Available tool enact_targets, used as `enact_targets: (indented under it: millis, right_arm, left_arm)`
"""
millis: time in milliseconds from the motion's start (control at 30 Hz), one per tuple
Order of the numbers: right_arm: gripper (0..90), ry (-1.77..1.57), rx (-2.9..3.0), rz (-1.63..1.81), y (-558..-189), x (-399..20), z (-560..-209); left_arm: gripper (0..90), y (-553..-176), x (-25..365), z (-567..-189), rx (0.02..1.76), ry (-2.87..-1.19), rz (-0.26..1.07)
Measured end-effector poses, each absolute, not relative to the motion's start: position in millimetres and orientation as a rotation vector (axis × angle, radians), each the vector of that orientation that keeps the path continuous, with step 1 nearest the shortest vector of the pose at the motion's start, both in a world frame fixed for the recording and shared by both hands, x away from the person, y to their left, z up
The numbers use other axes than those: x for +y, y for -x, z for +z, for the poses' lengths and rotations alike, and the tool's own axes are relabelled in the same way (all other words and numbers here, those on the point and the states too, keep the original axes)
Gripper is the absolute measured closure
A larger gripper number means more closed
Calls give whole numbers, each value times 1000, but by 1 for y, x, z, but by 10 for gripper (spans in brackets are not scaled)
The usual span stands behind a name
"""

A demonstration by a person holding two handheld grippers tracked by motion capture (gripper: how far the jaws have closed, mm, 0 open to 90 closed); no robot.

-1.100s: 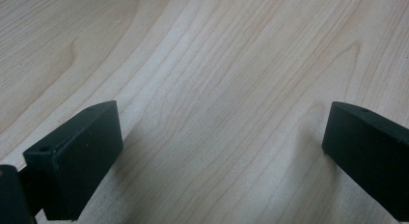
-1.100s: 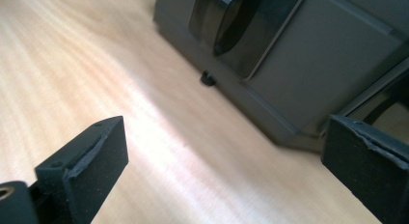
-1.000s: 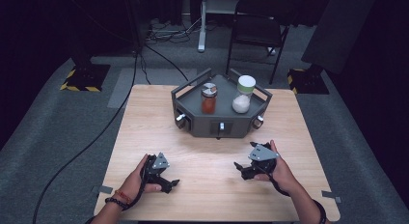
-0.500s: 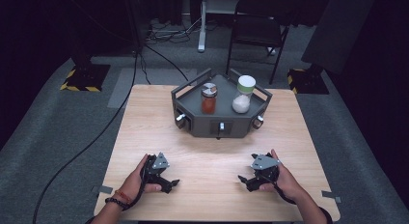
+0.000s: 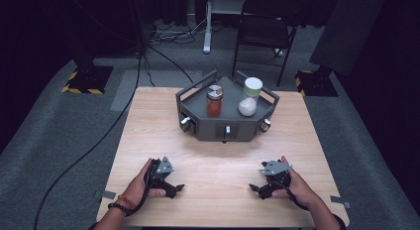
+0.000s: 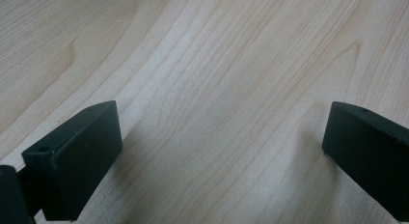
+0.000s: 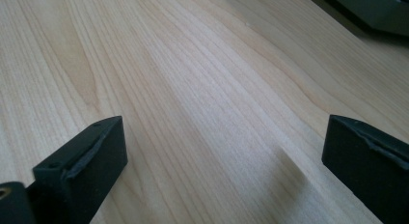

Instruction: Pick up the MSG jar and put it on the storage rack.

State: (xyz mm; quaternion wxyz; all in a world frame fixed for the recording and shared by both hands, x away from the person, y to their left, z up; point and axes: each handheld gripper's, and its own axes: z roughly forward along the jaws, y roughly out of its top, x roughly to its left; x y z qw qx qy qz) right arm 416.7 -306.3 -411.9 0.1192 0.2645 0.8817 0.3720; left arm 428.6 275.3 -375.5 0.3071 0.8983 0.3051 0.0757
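- Your right hand-held gripper (image 5: 262, 188) has dropped back toward the near edge of the counter (image 5: 148, 121) over the last second; it now sits level with your left hand-held gripper (image 5: 171, 186). The left one hasn't moved.
- Both look parked low on the bare wood near the front edge, well apart from each other. Reads as a start pose, with no reach begun yet.
- Left hand-held gripper: jaws spread wide, nothing between them, only wood grain in the left gripper view.
- Right hand-held gripper: jaws spread wide too, empty. A corner of the tray (image 7: 376, 9) shows at the top right of its view.
- Nearest things: red jar (image 5: 214, 101) and white jar (image 5: 249, 97), both upright in the grey tray (image 5: 198, 130) at the far middle of the counter. Red is on the left, white on the right, close but apart.
- Room: open wood between you and the tray, nothing in the path.
- Edges: the tray has a raised rail at the back and sides, so you'd likely need to come in from above or from the front. Your hands are close to the counter's near edge.
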Motion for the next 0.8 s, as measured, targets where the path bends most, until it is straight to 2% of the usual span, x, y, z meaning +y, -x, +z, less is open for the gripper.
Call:
enact_targets:
  millis: [333, 800]
  right_arm:
    - [0, -855, 2653, 1164, -431, -332, -418]
    - [0, -842, 2662, 1171, -430, -345, -419]
  left_arm:
    - [0, -429, 276, -376, 803, -2376, 199]
    - [0, -429, 276, -376, 803, -2376, 199]
